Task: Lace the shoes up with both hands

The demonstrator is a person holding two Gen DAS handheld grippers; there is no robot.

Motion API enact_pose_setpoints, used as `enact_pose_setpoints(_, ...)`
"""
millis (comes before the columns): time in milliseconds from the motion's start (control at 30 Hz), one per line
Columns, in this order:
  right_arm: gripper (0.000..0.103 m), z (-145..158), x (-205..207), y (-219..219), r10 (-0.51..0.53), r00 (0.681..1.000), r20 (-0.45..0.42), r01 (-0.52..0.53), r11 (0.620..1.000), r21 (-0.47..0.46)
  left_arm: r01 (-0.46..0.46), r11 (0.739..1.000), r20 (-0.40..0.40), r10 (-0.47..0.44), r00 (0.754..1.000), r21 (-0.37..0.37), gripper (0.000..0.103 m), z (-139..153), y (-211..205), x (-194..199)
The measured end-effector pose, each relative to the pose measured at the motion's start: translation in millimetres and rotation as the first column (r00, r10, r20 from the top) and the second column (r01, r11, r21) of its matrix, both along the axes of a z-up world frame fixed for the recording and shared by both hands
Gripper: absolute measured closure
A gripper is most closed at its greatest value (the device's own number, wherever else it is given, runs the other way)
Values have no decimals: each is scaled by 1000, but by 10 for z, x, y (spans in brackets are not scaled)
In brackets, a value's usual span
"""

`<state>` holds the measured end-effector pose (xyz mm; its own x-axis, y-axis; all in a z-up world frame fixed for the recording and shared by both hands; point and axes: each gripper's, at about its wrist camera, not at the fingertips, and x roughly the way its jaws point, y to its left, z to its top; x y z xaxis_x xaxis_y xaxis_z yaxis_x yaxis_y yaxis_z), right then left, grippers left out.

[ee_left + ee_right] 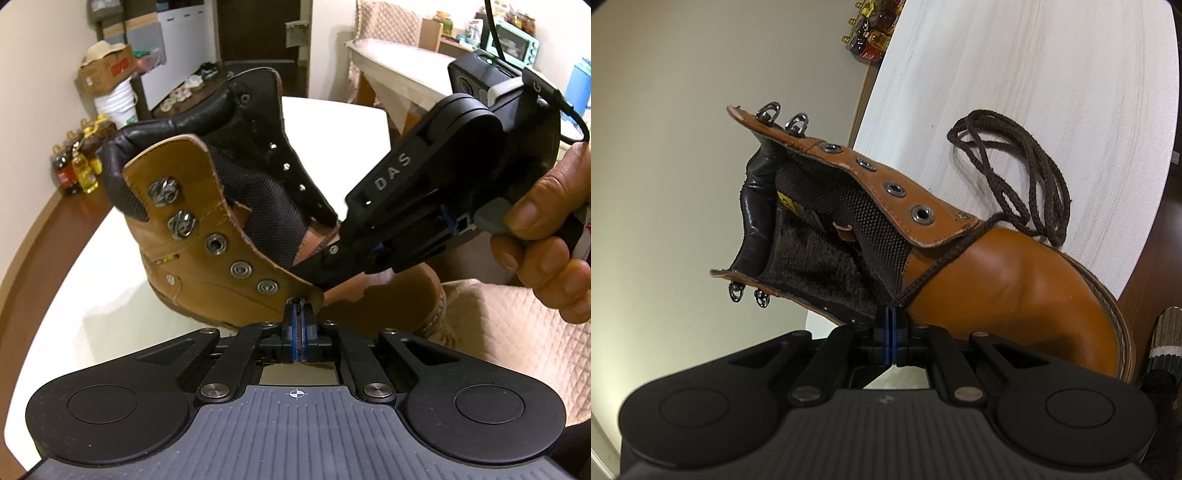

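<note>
A tan leather boot point(207, 206) lies tilted on the white table point(110, 277), its tongue spread wide. My left gripper point(300, 308) is shut at the lowest eyelet of the near flap, apparently on the lace end there; the pads hide it. A hand point(546, 240) holds my right gripper point(323, 282), which reaches in beside the tongue from the right. In the right wrist view the boot point(997, 280) fills the middle. The dark brown lace point(1027, 173) coils on the table point(1034, 74), passes the far flap's lowest eyelet and crosses to my right gripper point(892, 314), shut on it.
Oil bottles point(79, 162) stand on the floor at the left, also top centre point(868, 37). A cardboard box on a white bucket point(107, 70) sits behind them. Quilted pink cloth point(517, 332) covers a seat at the right. A second table with a mint toaster oven point(517, 44) stands behind.
</note>
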<state>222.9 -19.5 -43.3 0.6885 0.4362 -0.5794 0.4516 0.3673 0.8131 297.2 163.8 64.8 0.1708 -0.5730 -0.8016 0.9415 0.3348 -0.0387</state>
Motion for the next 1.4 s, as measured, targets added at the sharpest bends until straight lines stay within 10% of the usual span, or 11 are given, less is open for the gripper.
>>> enact_pose_setpoints(400,91,233,-334,-212,-113,994,-3,111,982,-150,-21,968,-38,31,999,251,102,-138,760,33)
enact_pose_setpoints(1000,79,84,33,-685,11,997,-72,-42,893,-449,-111,952,-45,129,991,286,86,-257,786,101)
enact_pose_setpoints(1267,76,-96,491,-517,243,955,-169,-295,745,-598,-126,982,2,127,992,143,86,2,513,-3)
enact_pose_setpoints(1400,99,-77,550,-441,312,928,-204,-364,637,-680,-151,987,16,150,989,51,88,137,310,-35)
